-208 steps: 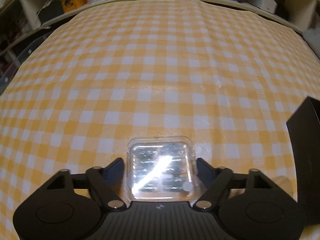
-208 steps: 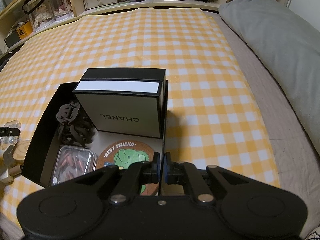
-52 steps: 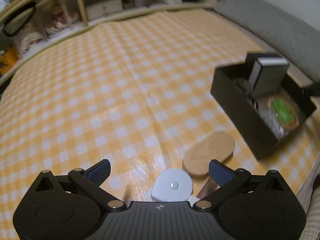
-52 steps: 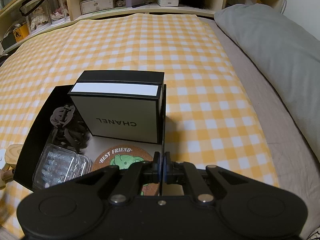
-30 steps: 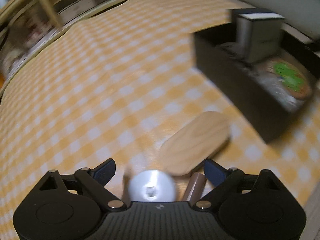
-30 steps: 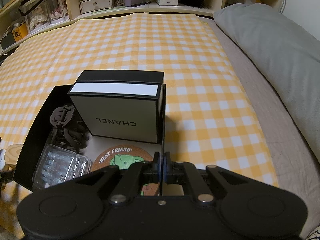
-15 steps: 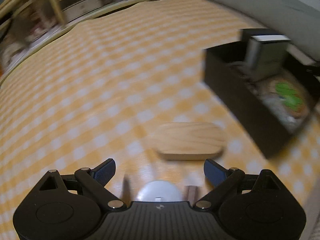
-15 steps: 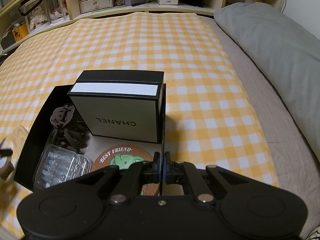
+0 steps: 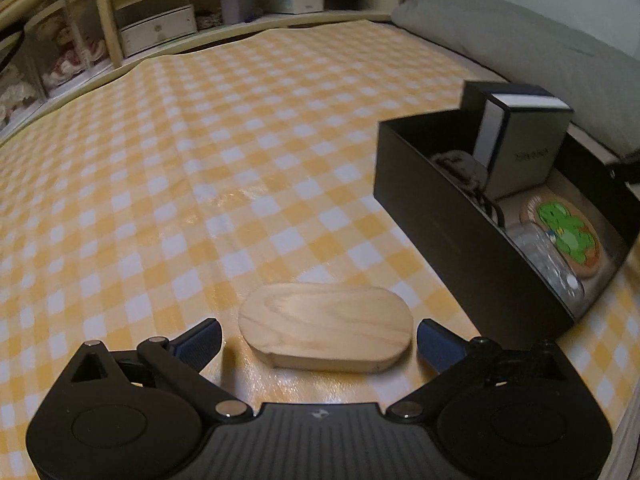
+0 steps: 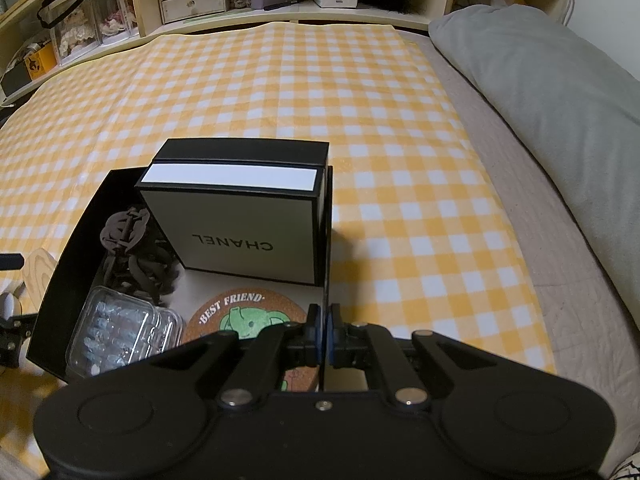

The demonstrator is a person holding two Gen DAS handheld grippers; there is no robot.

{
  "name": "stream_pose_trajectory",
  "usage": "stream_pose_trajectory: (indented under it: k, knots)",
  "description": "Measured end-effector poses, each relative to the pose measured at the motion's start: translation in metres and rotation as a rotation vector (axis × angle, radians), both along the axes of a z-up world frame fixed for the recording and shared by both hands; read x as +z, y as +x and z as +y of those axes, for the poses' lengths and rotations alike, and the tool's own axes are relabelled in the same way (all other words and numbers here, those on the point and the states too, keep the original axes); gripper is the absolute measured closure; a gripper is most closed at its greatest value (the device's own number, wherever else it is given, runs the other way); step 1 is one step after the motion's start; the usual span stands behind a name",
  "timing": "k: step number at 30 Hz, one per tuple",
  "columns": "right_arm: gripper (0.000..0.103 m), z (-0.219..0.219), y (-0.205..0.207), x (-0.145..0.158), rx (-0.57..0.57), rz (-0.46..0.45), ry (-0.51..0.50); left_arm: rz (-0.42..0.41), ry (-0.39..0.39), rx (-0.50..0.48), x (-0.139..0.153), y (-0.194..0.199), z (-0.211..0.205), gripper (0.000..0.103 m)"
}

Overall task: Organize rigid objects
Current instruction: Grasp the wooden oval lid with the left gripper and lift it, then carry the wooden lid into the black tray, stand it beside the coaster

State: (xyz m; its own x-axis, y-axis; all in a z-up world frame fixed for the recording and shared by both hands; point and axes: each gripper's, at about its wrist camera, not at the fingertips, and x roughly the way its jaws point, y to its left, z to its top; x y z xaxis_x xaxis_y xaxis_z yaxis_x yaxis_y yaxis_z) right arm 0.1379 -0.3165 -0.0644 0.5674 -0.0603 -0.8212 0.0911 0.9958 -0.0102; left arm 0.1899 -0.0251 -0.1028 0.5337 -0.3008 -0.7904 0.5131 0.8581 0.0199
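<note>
Two tools: left tool (image 9: pixel 318 338) spread wide, straddling the wooden oval block (image 9: pixel 326 326) without touching it; right tool (image 10: pixel 322 334) pinched on the black box's (image 10: pixel 64 280) near-right wall. Block lies on the checkered bedspread (image 9: pixel 200 160), just beside the box. Step: grasping. Next: close, lift, place inside.

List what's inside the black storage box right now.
Inside the black box: an upright Chanel box, dark hair claws, a clear plastic case and a "Best Friend" elephant coaster. The right gripper hides the near corner.
</note>
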Motion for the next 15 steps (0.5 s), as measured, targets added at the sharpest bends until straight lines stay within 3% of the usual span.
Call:
stream_pose_trajectory:
  k: [7,11,15]
  knots:
    - [0.1,0.0011,-0.0013,-0.0018,0.0,0.004,0.0,0.066,-0.082,0.09,-0.0028,0.0085,0.0057,0.001]
    - [0.1,0.0006,-0.0004,-0.0012,0.0,0.004,-0.001,0.07,-0.1,0.082,-0.0014,0.0073,0.004,0.011]
    - [0.1,0.001,-0.0009,-0.0014,0.0,0.004,0.0,0.075,-0.092,0.084,0.0003,0.0072,0.001,0.011]
